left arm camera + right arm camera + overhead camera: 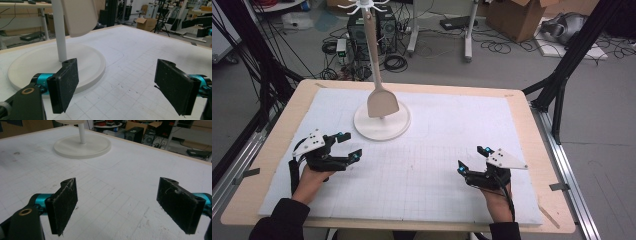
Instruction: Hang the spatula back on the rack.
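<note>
- Two grippers sit low on the white gridded mat (437, 165) in the high view, one each side of the person. The left gripper (351, 146) is just beside the round base (382, 129) of a white stand, its jaws spread wide with nothing between them. The right gripper (470, 159) is well apart from the stand, also gaping and empty. A pale wooden spatula (379, 95) hangs off the stand's top hooks, blade down, just above the base. Hanging it like that keeps the blade off the mat and leaves the handle free to grab, probably the reason it's up there.
- In the left gripper view, the left gripper (117, 87) has both black pads far apart, only mat between them. The stand's pole (60, 32) and the spatula's blade (78, 16) loom close ahead on the left. Looks like this hand is the one lined up to go for it.
- In the right gripper view, the right gripper (120, 206) is just as wide open and holding nothing. The stand's base (82, 146) sits far off up the mat, so this hand seems to be parked, waiting.
</note>
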